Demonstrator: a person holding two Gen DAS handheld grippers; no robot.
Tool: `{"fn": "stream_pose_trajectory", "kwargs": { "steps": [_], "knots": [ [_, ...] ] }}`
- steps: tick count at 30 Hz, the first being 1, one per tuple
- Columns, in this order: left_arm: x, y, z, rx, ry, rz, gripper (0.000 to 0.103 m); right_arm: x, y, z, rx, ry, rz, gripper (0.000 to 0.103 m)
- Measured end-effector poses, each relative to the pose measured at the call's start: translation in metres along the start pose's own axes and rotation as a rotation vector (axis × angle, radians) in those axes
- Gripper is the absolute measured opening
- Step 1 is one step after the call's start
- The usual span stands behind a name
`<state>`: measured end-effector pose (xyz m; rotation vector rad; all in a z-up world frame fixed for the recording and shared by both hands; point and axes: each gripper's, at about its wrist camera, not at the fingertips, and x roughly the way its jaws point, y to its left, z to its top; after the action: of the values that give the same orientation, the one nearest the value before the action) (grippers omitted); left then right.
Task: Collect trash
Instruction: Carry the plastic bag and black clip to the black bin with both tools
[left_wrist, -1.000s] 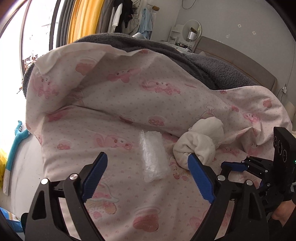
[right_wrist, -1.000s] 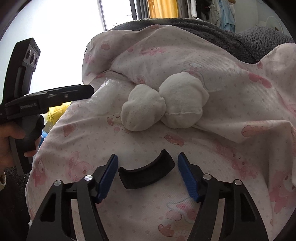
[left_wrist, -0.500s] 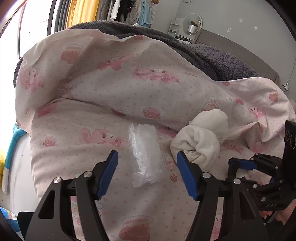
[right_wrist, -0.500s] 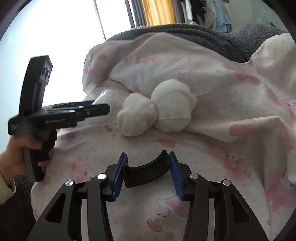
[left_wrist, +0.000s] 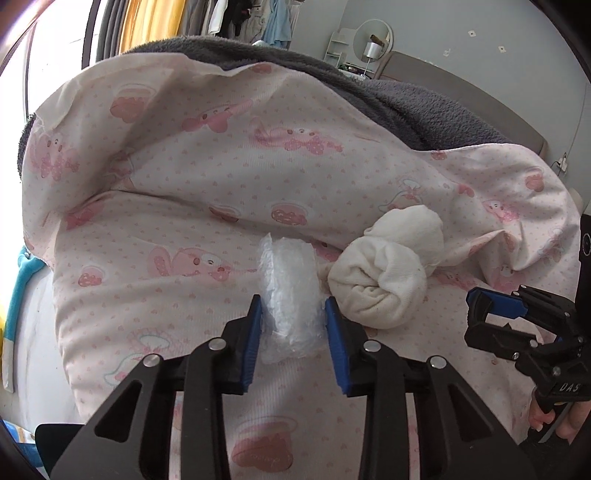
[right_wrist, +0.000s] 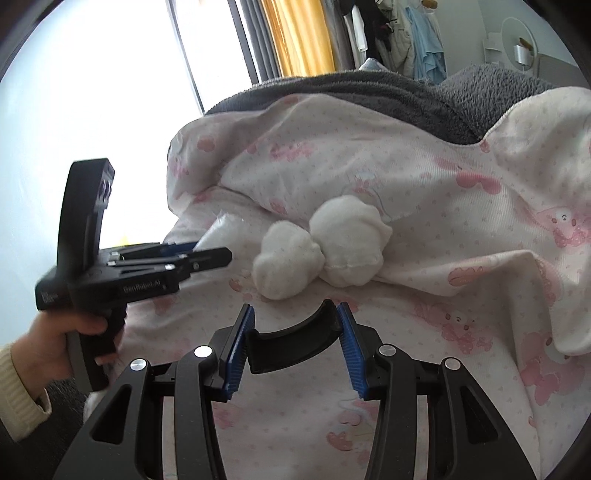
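Note:
A crumpled clear plastic wrapper (left_wrist: 290, 295) lies on the pink patterned blanket (left_wrist: 166, 206). My left gripper (left_wrist: 293, 314) has its blue pads against both sides of the wrapper and is shut on it. The wrapper also shows in the right wrist view (right_wrist: 221, 236), just beyond the left gripper (right_wrist: 207, 254). My right gripper (right_wrist: 293, 325) is shut on a curved black piece (right_wrist: 291, 339), held just above the blanket. A pair of rolled white socks (left_wrist: 388, 273) lies right of the wrapper, and ahead of the right gripper (right_wrist: 321, 251).
A grey fleece blanket (left_wrist: 406, 107) lies behind the pink one. A window (right_wrist: 92, 92) and yellow curtain (right_wrist: 295, 33) are on the left. Hanging clothes and a round mirror (left_wrist: 371, 42) stand at the back wall. The right gripper (left_wrist: 517, 321) shows at the right of the left wrist view.
My left gripper moved forward and closed its pads onto the plastic wrapper. My right gripper closed onto the curved black piece and lifted slightly.

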<state>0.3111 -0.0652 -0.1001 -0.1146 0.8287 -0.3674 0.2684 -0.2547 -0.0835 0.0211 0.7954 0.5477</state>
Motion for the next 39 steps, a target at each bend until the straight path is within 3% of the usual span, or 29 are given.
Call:
{"fn": "stream_pose_trajectory", "kwargs": {
  "steps": [8, 20, 33, 39],
  "knots": [
    [-0.029, 0.003, -0.009, 0.018, -0.042, -0.001, 0.036, -0.005, 0.010, 0.004, 0.030, -0.001, -0.015, 0.047],
    [-0.074, 0.021, -0.025, 0.050, -0.087, 0.057, 0.036, -0.005, 0.047, 0.029, 0.055, -0.048, 0.040, 0.047],
    [-0.135, 0.073, -0.046, -0.005, -0.138, 0.157, 0.036, 0.010, 0.118, 0.045, 0.091, -0.063, 0.142, 0.047],
    [-0.150, 0.100, -0.062, -0.025, -0.109, 0.209, 0.036, 0.018, 0.163, 0.048, 0.048, -0.053, 0.175, 0.047]
  ]
}}
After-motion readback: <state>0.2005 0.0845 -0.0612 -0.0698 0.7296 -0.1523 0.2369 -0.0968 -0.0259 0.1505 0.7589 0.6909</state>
